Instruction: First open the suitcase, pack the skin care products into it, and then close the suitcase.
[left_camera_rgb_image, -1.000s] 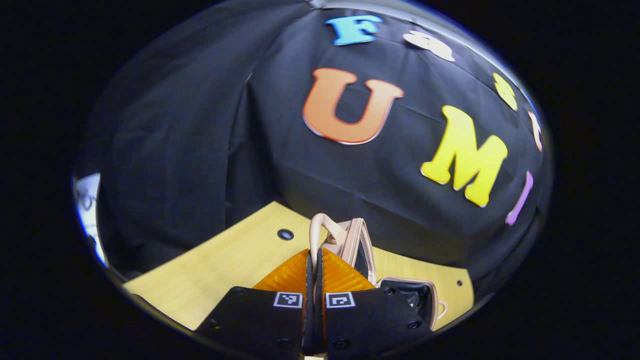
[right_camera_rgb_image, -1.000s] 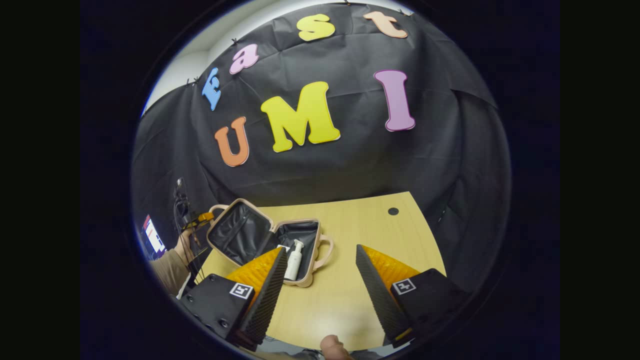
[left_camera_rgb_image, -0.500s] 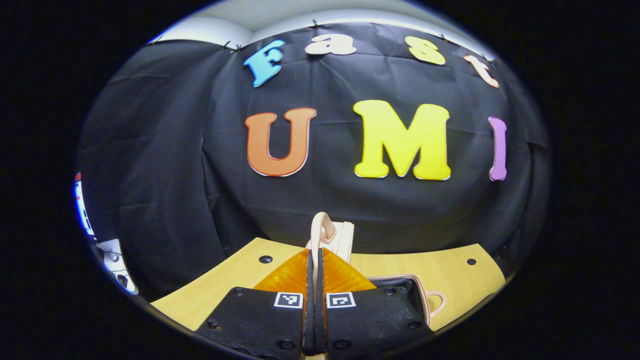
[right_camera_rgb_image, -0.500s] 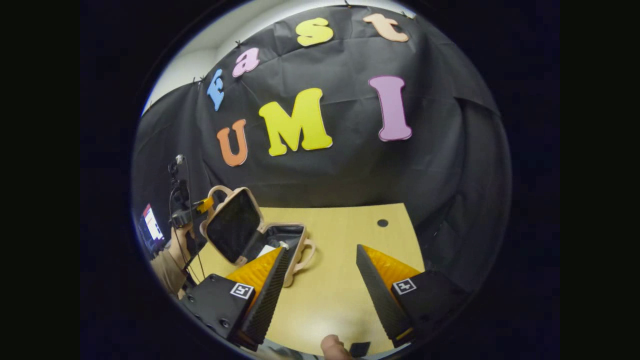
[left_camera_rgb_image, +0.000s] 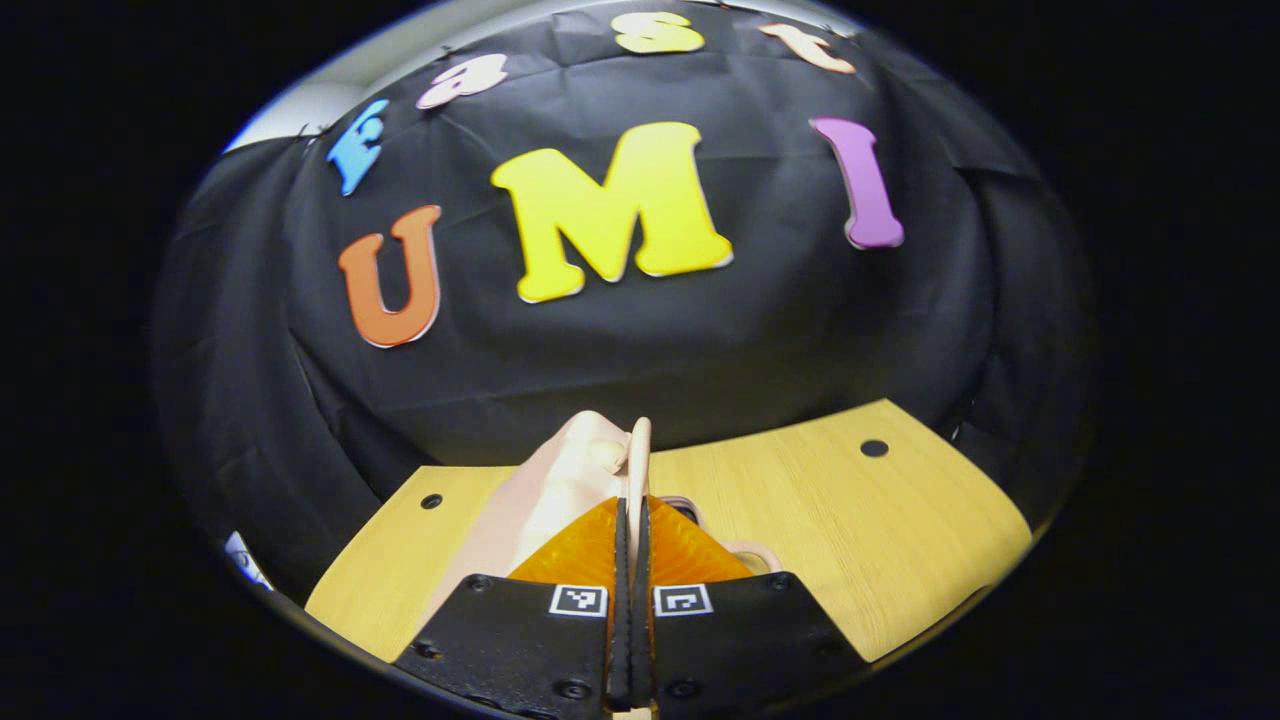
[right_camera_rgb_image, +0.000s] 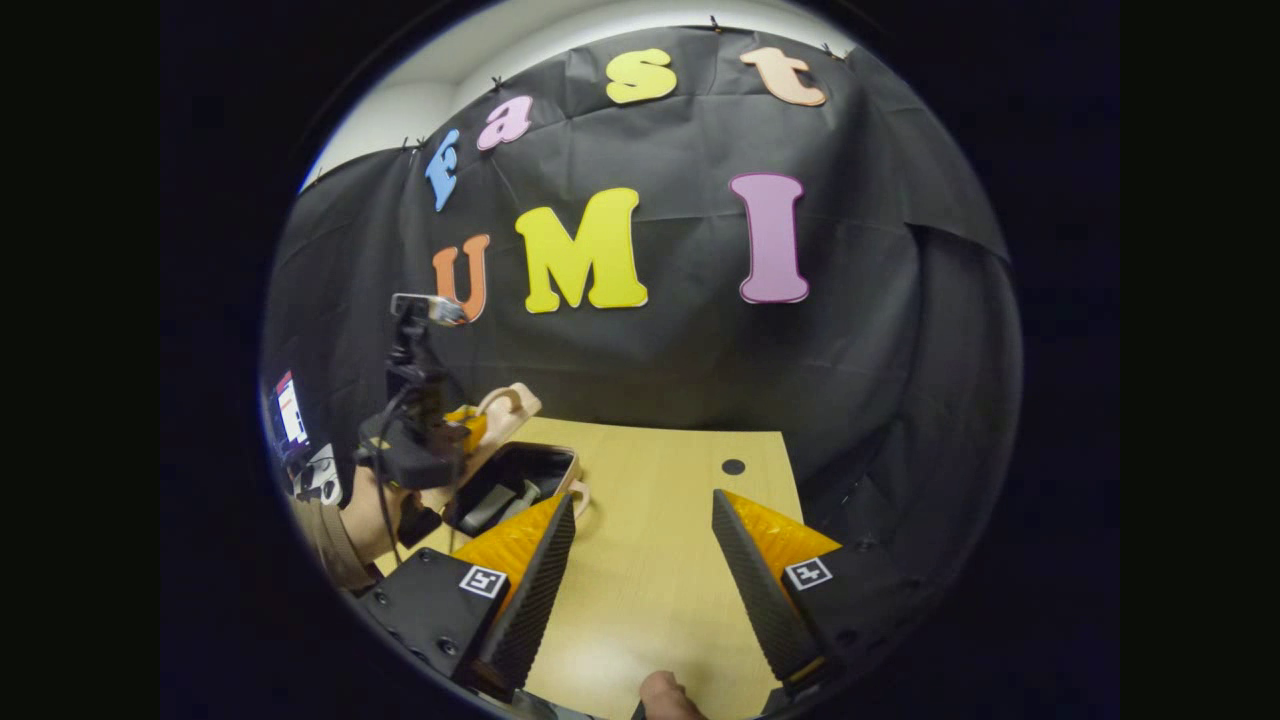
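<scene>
left gripper (left_camera_rgb_image: 632, 520) has its two fingers pressed together on the thin pink handle (left_camera_rgb_image: 638, 455) of the suitcase lid (left_camera_rgb_image: 540, 500), the handle sticking up edge-on straight ahead of the fingertips. the pink lid shell slopes down to the left of the fingers, tilted over. just past the right finger a bit of the suitcase base (left_camera_rgb_image: 745, 550) with its lower handle loop peeks out on the wooden table (left_camera_rgb_image: 850, 540).

right gripper (right_camera_rgb_image: 640, 560) hangs with fingers spread wide, nothing between them, above the bare table (right_camera_rgb_image: 660, 520). ahead and to its left sits the suitcase (right_camera_rgb_image: 510, 480), partly shut: lid (right_camera_rgb_image: 505, 410) leaning over the dark lined base, a gap left open toward this gripper. inside the gap some pale items, probably the skin care products (right_camera_rgb_image: 500, 500), too small and dark to tell apart. the left gripper (right_camera_rgb_image: 455, 425) shows farther off at the lid's handle, held by a person's hand (right_camera_rgb_image: 375, 515) with a sleeve below it. a fingertip (right_camera_rgb_image: 665, 695) sits at the bottom edge between the right gripper's fingers.
</scene>
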